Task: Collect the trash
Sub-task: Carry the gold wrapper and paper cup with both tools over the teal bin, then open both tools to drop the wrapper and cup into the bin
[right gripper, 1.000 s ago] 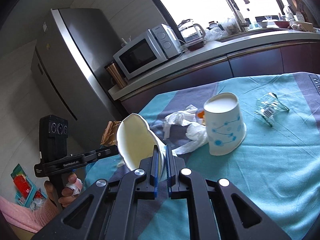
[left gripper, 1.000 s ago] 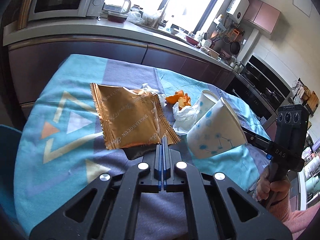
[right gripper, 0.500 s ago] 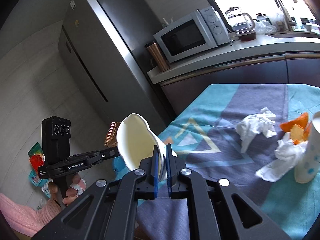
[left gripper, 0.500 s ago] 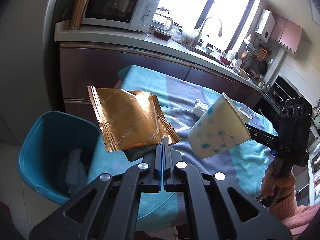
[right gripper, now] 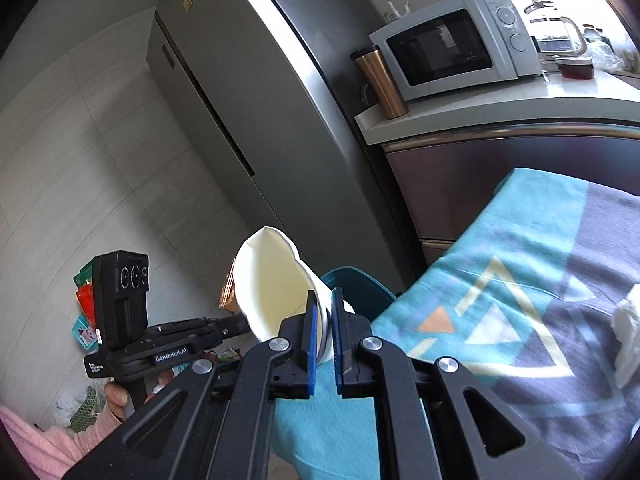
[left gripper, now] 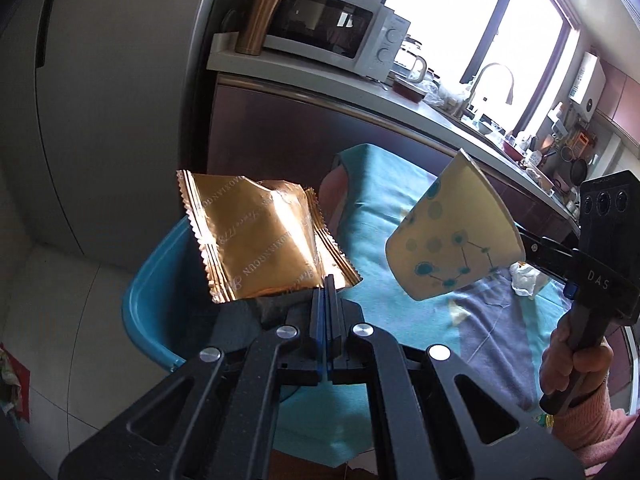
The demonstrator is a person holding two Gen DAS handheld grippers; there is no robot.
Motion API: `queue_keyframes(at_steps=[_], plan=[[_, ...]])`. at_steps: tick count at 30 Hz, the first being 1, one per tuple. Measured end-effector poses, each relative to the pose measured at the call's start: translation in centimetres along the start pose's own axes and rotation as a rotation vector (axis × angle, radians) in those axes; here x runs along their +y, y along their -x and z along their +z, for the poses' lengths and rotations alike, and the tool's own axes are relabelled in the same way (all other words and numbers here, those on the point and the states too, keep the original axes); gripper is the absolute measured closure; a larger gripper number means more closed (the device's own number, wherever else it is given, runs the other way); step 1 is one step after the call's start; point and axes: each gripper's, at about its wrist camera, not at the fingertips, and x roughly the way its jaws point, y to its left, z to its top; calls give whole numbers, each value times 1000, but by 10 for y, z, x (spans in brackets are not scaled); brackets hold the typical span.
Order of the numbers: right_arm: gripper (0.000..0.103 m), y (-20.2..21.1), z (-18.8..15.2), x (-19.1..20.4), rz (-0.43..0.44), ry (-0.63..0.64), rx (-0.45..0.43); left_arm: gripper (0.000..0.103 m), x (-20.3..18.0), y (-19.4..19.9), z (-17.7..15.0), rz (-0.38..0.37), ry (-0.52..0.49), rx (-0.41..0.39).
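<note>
My left gripper (left gripper: 329,286) is shut on a gold foil wrapper (left gripper: 256,240) and holds it above a blue bin (left gripper: 160,300) beside the table's end. My right gripper (right gripper: 325,304) is shut on the wall of a squashed white paper cup (right gripper: 272,280) with blue dots, which also shows in the left wrist view (left gripper: 452,248), held in the air over the table's edge to the right of the wrapper. The bin's rim (right gripper: 352,276) shows just behind the cup in the right wrist view.
The table has a teal and grey cloth (right gripper: 520,320) with crumpled white tissue (right gripper: 628,332) on it. A steel fridge (right gripper: 240,100) stands behind the bin. A counter (right gripper: 480,116) carries a microwave (right gripper: 452,44) and a copper tumbler (right gripper: 380,80). Coloured packets (right gripper: 84,300) lie on the floor.
Both grippers have swung left off the table toward the bin, carrying the wrapper and the cup. The wrapper now hangs over the bin. The upright cup and orange peel have left view.
</note>
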Motion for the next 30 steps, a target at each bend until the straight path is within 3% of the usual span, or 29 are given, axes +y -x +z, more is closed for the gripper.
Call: queue_keyframes(at_steps=[18, 30], plan=[[95, -98, 2, -7, -63, -51, 174, 102, 53, -58, -17, 83, 75, 121], [91, -98, -6, -11, -70, -80, 189, 94, 60, -89, -18, 80, 118, 143]])
